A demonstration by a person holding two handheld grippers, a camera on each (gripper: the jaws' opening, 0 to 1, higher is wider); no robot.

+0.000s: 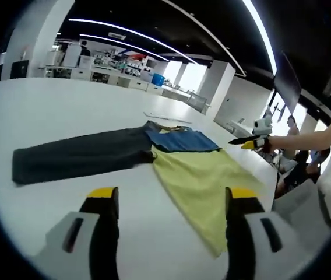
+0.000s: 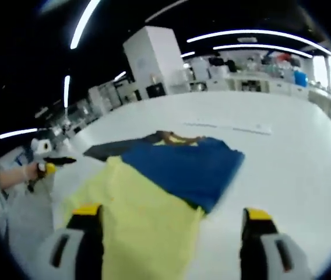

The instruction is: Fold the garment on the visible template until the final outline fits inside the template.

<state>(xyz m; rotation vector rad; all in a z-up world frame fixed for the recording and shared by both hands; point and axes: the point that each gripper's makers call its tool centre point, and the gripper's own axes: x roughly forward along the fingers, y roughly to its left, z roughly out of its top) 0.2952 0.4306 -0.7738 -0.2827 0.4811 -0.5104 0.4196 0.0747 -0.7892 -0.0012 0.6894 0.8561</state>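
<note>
Yellow tips cap the two jaws of the left hand-held gripper point(image 1: 168, 201), which stand wide apart with nothing between them, poised above bare white tabletop point(image 1: 55, 111) just short of the garment. Likewise the right hand-held gripper point(image 2: 171, 219) has its jaws spread and empty, hanging over the near edge of the yellow cloth.

Taking the garment point(image 1: 154, 154) as the landmark: it lies flat on the tabletop, and it is hard to tell whether it is one piece or several. Its yellow part point(image 1: 203, 181) lies closest to both hand-held grippers, a blue part point(image 1: 183, 140) sits beyond and partly on top of the yellow, and a long dark part point(image 1: 78, 154) stretches away to one side. In the right gripper view the blue panel point(image 2: 183, 163) overlaps the yellow panel point(image 2: 130, 221), with the dark part point(image 2: 110, 149) behind it. I cannot make out a template outline under or around the cloth.

Both hand-held grippers seem held back and apart so the whole spread stays in sight before a corner is chosen; the long dark part looks like the piece most in need of folding in.

Beyond the garment a thin pale strip point(image 2: 226, 127) lies on the tabletop. Farther off stand white cabinets point(image 2: 154, 61) and cluttered benches point(image 1: 113, 64).
</note>
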